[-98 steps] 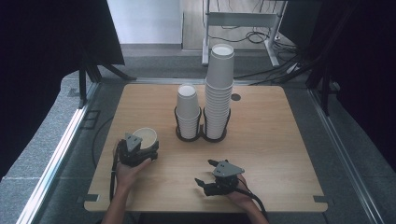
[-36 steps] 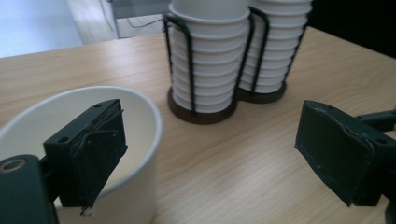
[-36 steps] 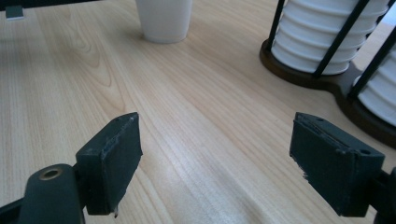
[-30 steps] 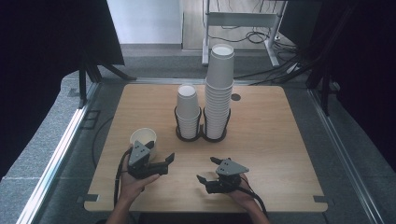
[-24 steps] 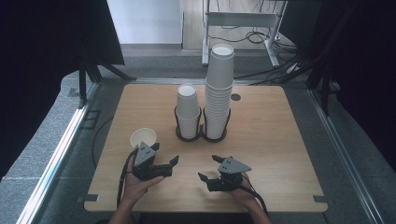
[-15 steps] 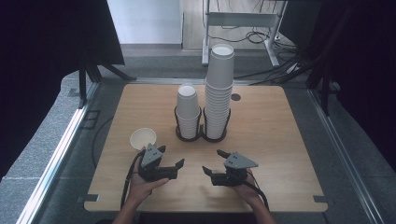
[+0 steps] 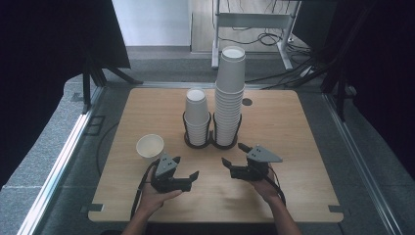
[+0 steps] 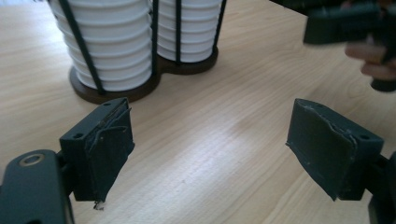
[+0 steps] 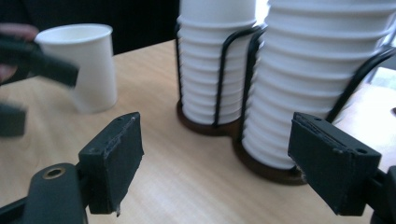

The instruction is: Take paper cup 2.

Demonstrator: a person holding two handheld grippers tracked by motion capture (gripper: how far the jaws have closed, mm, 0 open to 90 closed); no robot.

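A single white paper cup [image 7: 149, 147] stands upright on the wooden table [image 7: 293, 127], to the left of my left gripper [image 7: 186, 167] and apart from it. The jaws of the left gripper [image 8: 210, 144] have just been closing; they stand apart with only bare table between them. My right gripper [image 7: 233, 153] hovers in front of the tall cup stack [image 7: 230, 93], open and holding nothing. In the right gripper view the right gripper [image 9: 219, 158] frames the short stack [image 9: 215, 70] and the tall stack [image 9: 322, 84], with the cup [image 9: 88, 65] at the left.
A dark double wire holder [image 7: 211, 143] carries both stacks at the table's middle; the short stack [image 7: 197, 115] is on its left side. A round hole [image 7: 246, 102] lies behind the stacks. Dark screens flank the table, and a desk frame [image 7: 254, 19] stands behind.
The left gripper let go of the cup and slid right, its jaws narrowing. The right gripper rose and moved toward the stacks. The cup stays upright at the left.
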